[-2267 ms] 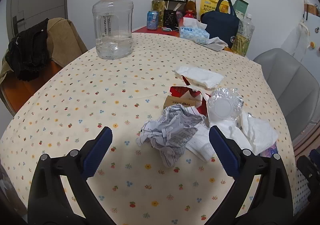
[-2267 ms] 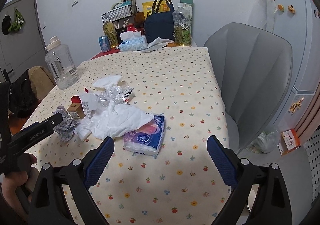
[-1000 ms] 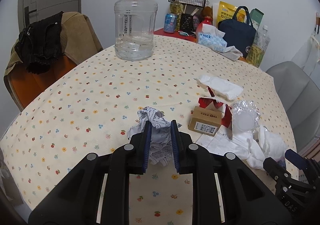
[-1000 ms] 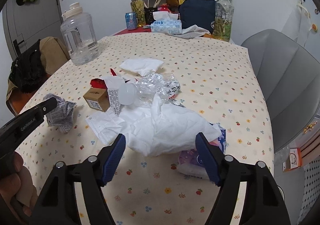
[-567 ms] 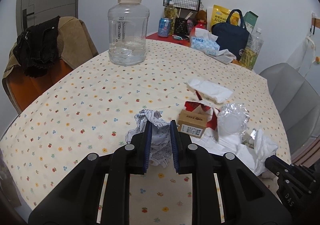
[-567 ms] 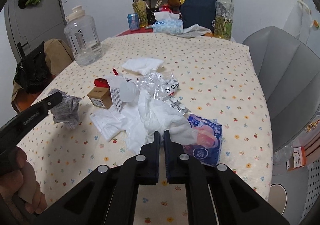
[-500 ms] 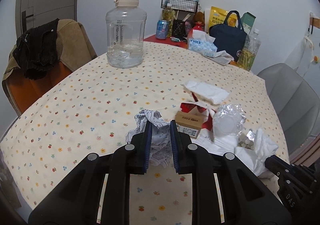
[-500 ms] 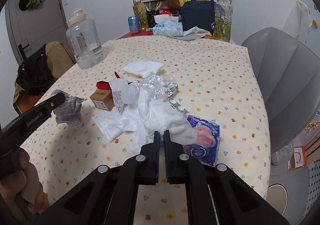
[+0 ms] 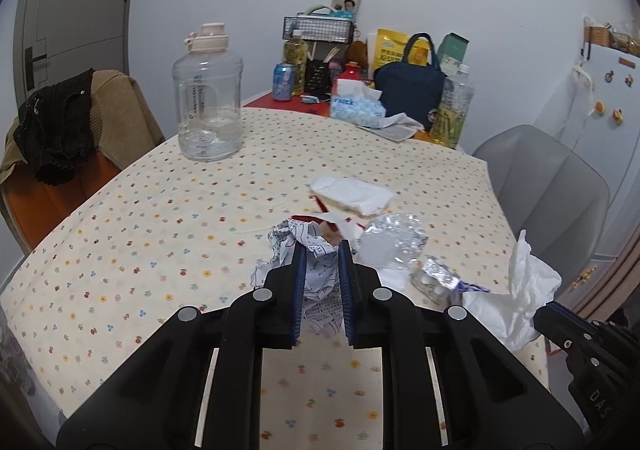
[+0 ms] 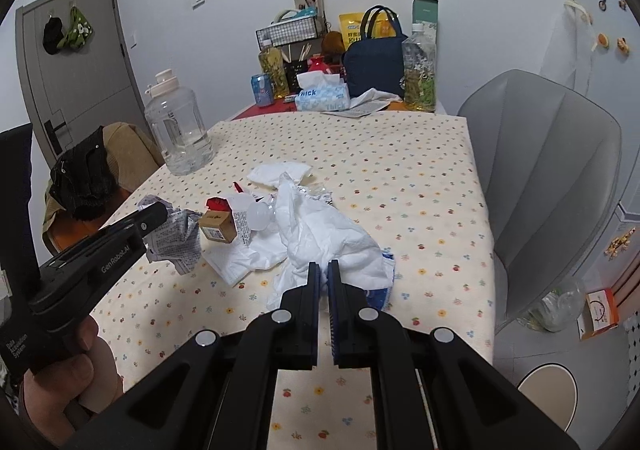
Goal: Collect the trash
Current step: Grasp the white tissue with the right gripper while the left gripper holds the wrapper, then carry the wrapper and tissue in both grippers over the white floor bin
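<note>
My left gripper (image 9: 322, 250) is shut on a crumpled printed paper (image 9: 316, 274) and holds it above the dotted tablecloth (image 9: 160, 234). In the right wrist view that left gripper (image 10: 154, 216) shows at the left with the paper (image 10: 180, 240) hanging from it. My right gripper (image 10: 324, 270) is shut on a white tissue (image 10: 320, 226), which is lifted and drapes over a blue tissue pack (image 10: 385, 292). On the cloth lie a small cardboard box (image 10: 218, 228), a crushed clear bottle (image 9: 394, 242), a folded white tissue (image 9: 352, 192) and a foil blister strip (image 9: 436, 278).
A large clear water jug (image 9: 208, 106) stands at the far left of the table. A tissue box (image 9: 356, 106), a navy bag (image 9: 412, 90) and bottles crowd the far end. A grey chair (image 10: 552, 178) is on the right, a brown chair with black clothing (image 9: 60, 122) on the left.
The right jaws went from wide open to shut on the white tissue. Both grippers then rose and drew back, lifting the tissue and the crumpled paper off the cloth.
</note>
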`<state>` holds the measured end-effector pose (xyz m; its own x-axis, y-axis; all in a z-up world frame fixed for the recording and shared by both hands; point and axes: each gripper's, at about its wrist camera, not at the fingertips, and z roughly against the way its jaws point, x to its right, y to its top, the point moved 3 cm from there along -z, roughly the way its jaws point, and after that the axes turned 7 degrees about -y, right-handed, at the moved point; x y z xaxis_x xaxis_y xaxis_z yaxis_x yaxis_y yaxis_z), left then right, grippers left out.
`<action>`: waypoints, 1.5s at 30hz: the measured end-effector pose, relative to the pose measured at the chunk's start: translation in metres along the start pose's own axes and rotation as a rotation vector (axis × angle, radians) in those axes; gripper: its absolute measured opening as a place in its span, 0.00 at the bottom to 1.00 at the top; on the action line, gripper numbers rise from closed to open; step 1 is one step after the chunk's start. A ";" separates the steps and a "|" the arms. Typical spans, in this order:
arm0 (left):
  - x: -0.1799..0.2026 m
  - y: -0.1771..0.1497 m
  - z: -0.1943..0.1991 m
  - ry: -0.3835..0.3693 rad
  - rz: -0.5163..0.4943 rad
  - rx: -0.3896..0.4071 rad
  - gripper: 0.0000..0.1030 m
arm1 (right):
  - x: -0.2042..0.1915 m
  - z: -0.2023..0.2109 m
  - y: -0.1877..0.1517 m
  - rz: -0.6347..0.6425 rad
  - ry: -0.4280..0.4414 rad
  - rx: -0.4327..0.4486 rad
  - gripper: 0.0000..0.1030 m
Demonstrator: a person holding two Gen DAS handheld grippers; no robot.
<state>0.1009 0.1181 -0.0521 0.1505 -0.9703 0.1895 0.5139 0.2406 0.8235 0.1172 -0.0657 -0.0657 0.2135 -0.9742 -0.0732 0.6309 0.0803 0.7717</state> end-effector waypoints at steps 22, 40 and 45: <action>0.097 -0.020 -0.017 -0.150 -0.103 -0.066 0.04 | 0.085 0.026 -0.018 -0.114 -0.094 0.021 0.05; 0.200 -0.033 -0.034 -0.248 -0.240 -0.097 0.04 | 0.167 0.048 -0.030 -0.235 -0.191 0.049 0.05; 0.238 -0.043 -0.039 -0.294 -0.288 -0.116 0.04 | 0.197 0.056 -0.037 -0.279 -0.232 0.050 0.05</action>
<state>0.1472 -0.1223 -0.0631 -0.2517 -0.9605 0.1190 0.5937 -0.0561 0.8027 0.0937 -0.2722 -0.0733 -0.1401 -0.9796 -0.1444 0.6024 -0.2001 0.7727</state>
